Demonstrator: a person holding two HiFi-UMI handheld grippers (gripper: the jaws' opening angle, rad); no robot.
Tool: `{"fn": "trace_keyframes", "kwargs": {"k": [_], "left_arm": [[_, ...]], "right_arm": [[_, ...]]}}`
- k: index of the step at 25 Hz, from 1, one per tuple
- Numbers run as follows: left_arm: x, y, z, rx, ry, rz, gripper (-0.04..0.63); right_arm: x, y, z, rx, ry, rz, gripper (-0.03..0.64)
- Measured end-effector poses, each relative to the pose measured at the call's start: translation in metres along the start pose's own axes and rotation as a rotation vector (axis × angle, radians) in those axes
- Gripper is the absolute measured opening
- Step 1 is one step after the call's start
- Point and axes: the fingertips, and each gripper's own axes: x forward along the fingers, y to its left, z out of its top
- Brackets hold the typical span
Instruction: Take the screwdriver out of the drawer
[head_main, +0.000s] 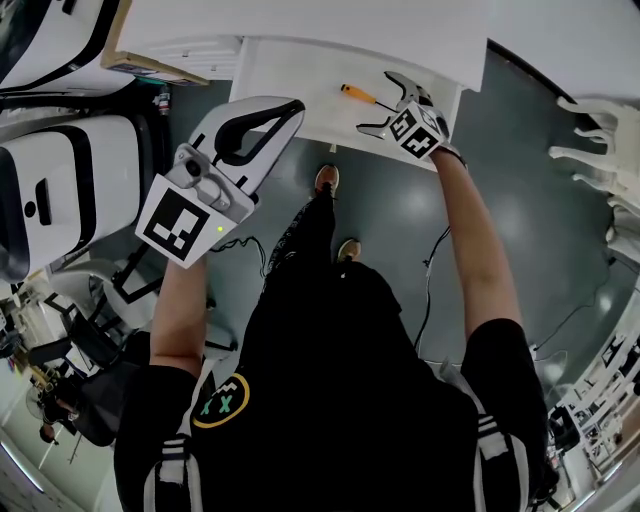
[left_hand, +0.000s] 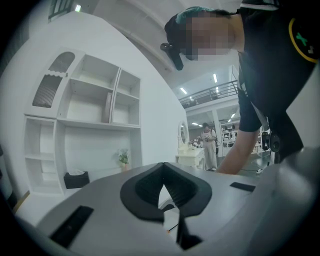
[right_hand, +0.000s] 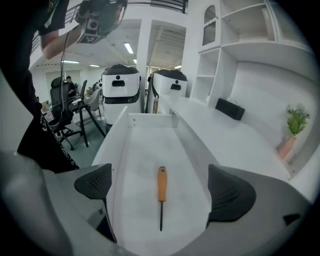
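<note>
An orange-handled screwdriver lies flat on the floor of the open white drawer, its dark shaft towards me. My right gripper is held open just above the drawer's near end. Its two dark pads stand either side of the screwdriver without touching it. My left gripper is raised off to the left, away from the drawer. Its jaws are shut together with nothing between them.
The drawer sticks out from a white desk top that carries a black tissue box and a small plant. Two white robots stand on the left and a white chair on the right. My feet are under the drawer front.
</note>
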Motion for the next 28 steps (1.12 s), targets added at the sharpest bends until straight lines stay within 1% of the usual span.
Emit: {"fn": "trace_keyframes", "kwargs": {"k": [4, 10, 12, 19, 28], "left_arm": [[0.001, 0.007, -0.008, 0.003, 0.016, 0.004, 0.017], [0.0, 0.008, -0.014, 0.001, 0.027, -0.002, 0.017], [0.0, 0.009, -0.016, -0.002, 0.03, -0.002, 0.017], [-0.006, 0.012, -0.025, -0.009, 0.054, 0.005, 0.017], [-0.004, 0.012, -0.033, -0.018, 0.066, 0.008, 0.017]], "right_arm": [[0.029, -0.005, -0.018, -0.013, 0.068, 0.048, 0.584], [0.063, -0.003, -0.047, -0.003, 0.18, 0.118, 0.583], [0.069, -0.004, -0.054, -0.018, 0.21, 0.136, 0.583], [0.084, -0.008, -0.067, -0.011, 0.26, 0.163, 0.583], [0.099, -0.005, -0.082, 0.016, 0.284, 0.181, 0.583]]}}
